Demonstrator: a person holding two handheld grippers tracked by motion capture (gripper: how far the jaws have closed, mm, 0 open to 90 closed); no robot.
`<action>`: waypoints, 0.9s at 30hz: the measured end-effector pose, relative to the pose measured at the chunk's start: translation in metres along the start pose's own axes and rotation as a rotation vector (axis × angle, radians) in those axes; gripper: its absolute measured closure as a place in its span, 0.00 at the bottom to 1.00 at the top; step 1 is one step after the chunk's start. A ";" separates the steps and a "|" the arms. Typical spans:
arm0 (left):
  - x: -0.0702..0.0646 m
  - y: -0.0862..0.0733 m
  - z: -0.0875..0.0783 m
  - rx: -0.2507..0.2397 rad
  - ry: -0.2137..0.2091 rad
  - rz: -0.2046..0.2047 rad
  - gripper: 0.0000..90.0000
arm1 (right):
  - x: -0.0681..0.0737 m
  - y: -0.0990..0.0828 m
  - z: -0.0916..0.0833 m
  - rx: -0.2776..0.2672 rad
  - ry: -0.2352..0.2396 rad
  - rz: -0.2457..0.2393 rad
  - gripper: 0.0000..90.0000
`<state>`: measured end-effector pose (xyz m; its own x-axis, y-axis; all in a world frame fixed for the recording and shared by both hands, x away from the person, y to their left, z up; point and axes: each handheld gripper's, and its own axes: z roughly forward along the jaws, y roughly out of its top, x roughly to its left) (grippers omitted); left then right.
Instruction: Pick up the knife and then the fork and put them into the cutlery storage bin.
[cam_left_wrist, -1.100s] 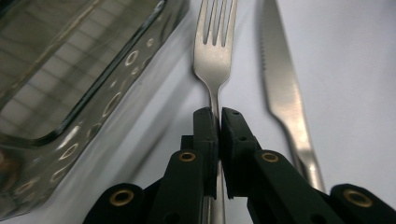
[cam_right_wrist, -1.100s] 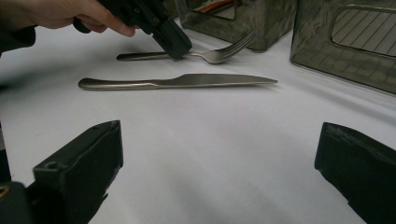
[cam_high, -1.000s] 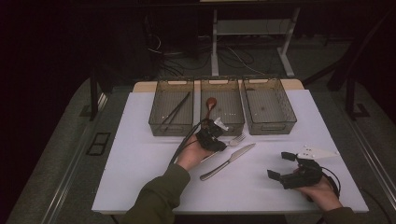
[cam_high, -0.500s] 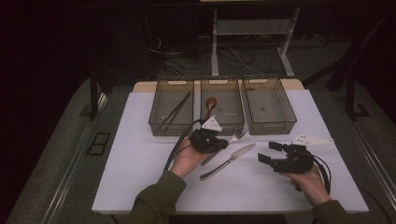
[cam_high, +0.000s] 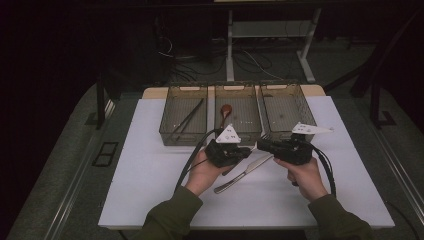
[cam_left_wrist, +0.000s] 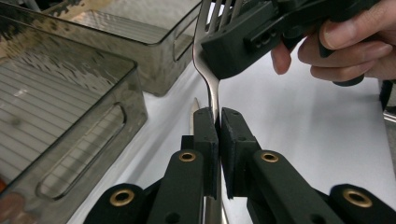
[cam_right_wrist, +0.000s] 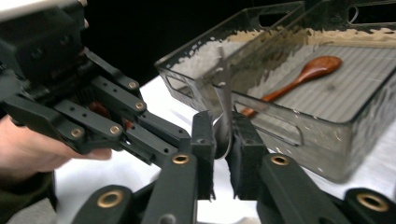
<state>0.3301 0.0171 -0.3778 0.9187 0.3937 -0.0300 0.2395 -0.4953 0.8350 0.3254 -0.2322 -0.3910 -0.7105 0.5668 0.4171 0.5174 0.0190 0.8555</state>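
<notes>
I have the fork (cam_left_wrist: 211, 70) pinched between both tools at once: my left gripper (cam_left_wrist: 218, 122) is clamped on the narrow part of its handle, and my right gripper (cam_right_wrist: 222, 135), whose jaws have just been closing, now presses on the fork's head end with the metal between its pads. The fork is lifted off the table (cam_high: 150, 165), its long axis running from my left gripper away toward the right one, tines pointing on toward the trays. In the high view the two grippers (cam_high: 231, 152) (cam_high: 265, 145) meet nose to nose just in front of the middle tray (cam_high: 239, 134), so whichever lets go leaves the fork to the other. I judge this a handover, and the right hand (cam_high: 302, 175) sits nearer the right tray (cam_high: 287, 122), which looks bare. The middle tray holds a wooden spoon (cam_right_wrist: 299, 79); the left tray (cam_high: 184, 131) holds dark chopsticks (cam_high: 186, 119). A knife (cam_high: 243, 172) lies on the white table just below the grippers, slanting toward the trays. Beyond the table the room is dark, with cables and a pale frame on the floor.
</notes>
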 end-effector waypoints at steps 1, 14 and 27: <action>0.000 0.000 0.000 -0.001 -0.002 -0.004 0.94 | 0.000 0.001 0.000 -0.008 0.015 0.010 0.94; 0.007 -0.019 -0.024 -0.047 0.000 -0.070 0.70 | -0.007 0.025 -0.018 -0.040 -0.059 -0.033 0.95; 0.012 -0.066 -0.062 -0.112 0.029 -0.125 0.52 | -0.048 0.063 -0.065 -0.107 -0.186 -0.009 0.95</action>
<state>0.3064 0.1024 -0.3992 0.8740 0.4699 -0.1234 0.3139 -0.3524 0.8816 0.3614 -0.3116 -0.3376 -0.6096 0.7092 0.3542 0.4509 -0.0573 0.8907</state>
